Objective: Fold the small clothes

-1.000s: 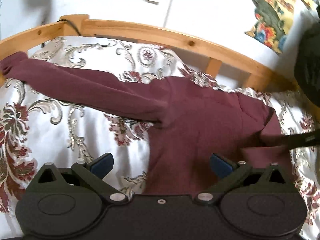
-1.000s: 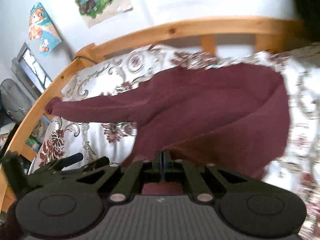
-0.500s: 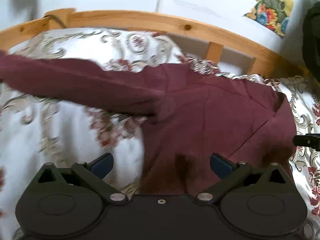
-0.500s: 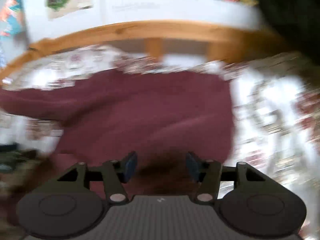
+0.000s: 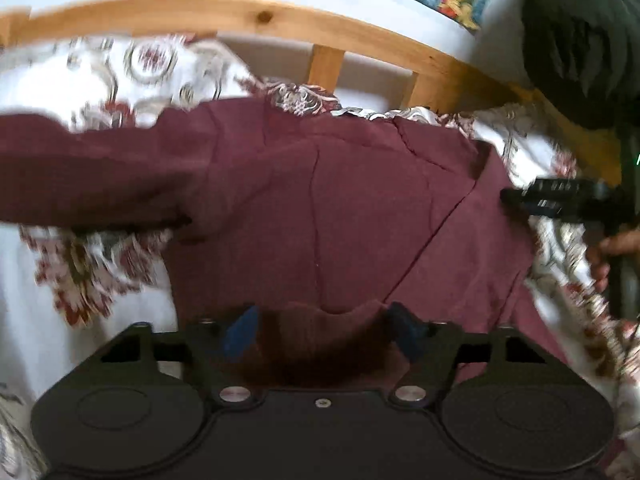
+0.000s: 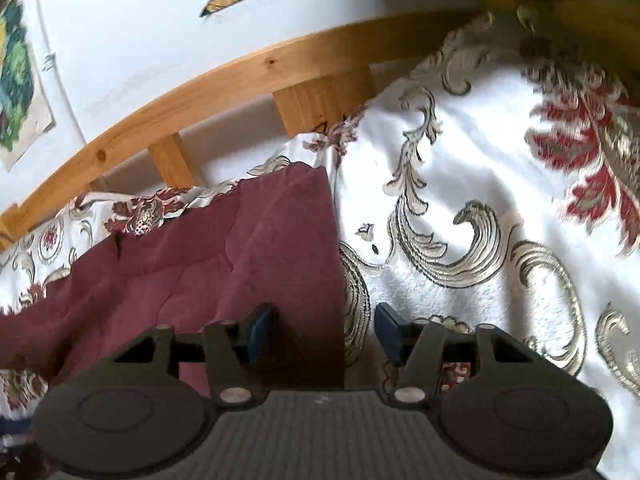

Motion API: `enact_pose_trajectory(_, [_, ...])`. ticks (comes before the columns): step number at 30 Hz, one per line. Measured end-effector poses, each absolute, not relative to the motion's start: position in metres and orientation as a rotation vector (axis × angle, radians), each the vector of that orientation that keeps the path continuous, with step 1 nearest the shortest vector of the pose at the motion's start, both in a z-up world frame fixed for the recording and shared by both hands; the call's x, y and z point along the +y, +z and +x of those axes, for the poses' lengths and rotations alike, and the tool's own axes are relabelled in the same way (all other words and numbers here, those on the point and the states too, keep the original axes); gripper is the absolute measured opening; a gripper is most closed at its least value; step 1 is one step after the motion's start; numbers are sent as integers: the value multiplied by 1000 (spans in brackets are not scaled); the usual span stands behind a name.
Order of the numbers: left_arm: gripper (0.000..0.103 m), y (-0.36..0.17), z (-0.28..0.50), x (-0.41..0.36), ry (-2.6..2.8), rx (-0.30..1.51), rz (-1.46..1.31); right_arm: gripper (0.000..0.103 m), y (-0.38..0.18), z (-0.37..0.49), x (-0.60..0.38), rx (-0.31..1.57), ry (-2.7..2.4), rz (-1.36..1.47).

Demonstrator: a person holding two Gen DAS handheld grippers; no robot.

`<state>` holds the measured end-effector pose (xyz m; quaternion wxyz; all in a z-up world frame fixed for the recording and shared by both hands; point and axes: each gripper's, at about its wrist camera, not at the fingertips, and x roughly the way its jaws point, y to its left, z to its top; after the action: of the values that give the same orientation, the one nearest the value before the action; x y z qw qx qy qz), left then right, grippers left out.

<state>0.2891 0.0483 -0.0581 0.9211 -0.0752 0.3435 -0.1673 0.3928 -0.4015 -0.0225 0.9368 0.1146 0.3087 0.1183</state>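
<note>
A small maroon long-sleeved top (image 5: pixel 320 200) lies spread flat on a floral bedspread (image 6: pixel 460 200). One sleeve (image 5: pixel 92 176) stretches straight out to the left; the other side is folded inward over the body, leaving a diagonal crease. Its straight right edge shows in the right wrist view (image 6: pixel 240 248). The fabric is lightly wrinkled.

Matt maroon knit cloth on the small top (image 5: pixel 320 216) — soft, creased, no sheen. Satiny white bedspread (image 6: pixel 472 184) beneath, woven with raised scroll and red floral patterns, faintly glossy in the light. Smooth, lightly varnished pine on the bed rail (image 5: pixel 248 16), knots showing. Matt black plastic on the left gripper (image 5: pixel 322 330) and right gripper (image 6: pixel 322 326) — blue rubbery pads (image 6: pixel 386 326), bright metal screw heads. Printed paper posters (image 6: pixel 16 80) on the painted wall.
</note>
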Motion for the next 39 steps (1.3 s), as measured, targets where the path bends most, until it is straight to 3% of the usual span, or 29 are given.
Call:
enact_pose_trajectory(1, [64,-59,290,51,-359,706,-182,43,-23,393,-402,630,253,240])
enact_pose_trajectory(2, [61,-60,291,51,-366,709,-193,26,-23,394,-402,632,266,239])
enact_pose_trajectory(3, [52,-61,291,52,-373,715,-197,19,-23,393,-400,634,270,233])
enact_pose_trajectory(6, [11,-63,293,53,-371,755,-192,11,-17,389,-397,612,263,216])
enact_pose_trajectory(12, [11,-48,288,76,-280,798,-432,9,-2,388,-395,578,169,201])
enact_pose_trajectory(14, [19,-52,290,80,-233,819,-461,9,-6,390,-384,591,146,119])
enact_pose_trajectory(16, [41,-57,293,81,-180,847,-432,10,-9,391,-375,594,123,68])
enact_pose_trajectory(17, [47,-60,294,82,-157,868,-437,11,-10,390,-374,586,117,58])
enact_pose_trajectory(19, [61,-60,293,83,-133,869,-448,19,-10,386,-373,573,109,41])
enact_pose_trajectory(21, [68,-56,291,82,-131,846,-410,42,-11,376,-375,573,110,44])
enact_pose_trajectory(22, [72,-56,290,78,-124,836,-377,46,-12,371,-376,571,118,49])
enact_pose_trajectory(32, [75,-74,293,52,-68,859,-120,45,-36,349,-375,602,22,-46])
enact_pose_trajectory(34, [79,-72,290,57,-61,867,-137,47,-28,341,-369,593,19,-63])
enact_pose_trajectory(39, [88,-49,275,77,-26,830,-242,76,-6,297,-362,555,76,-35])
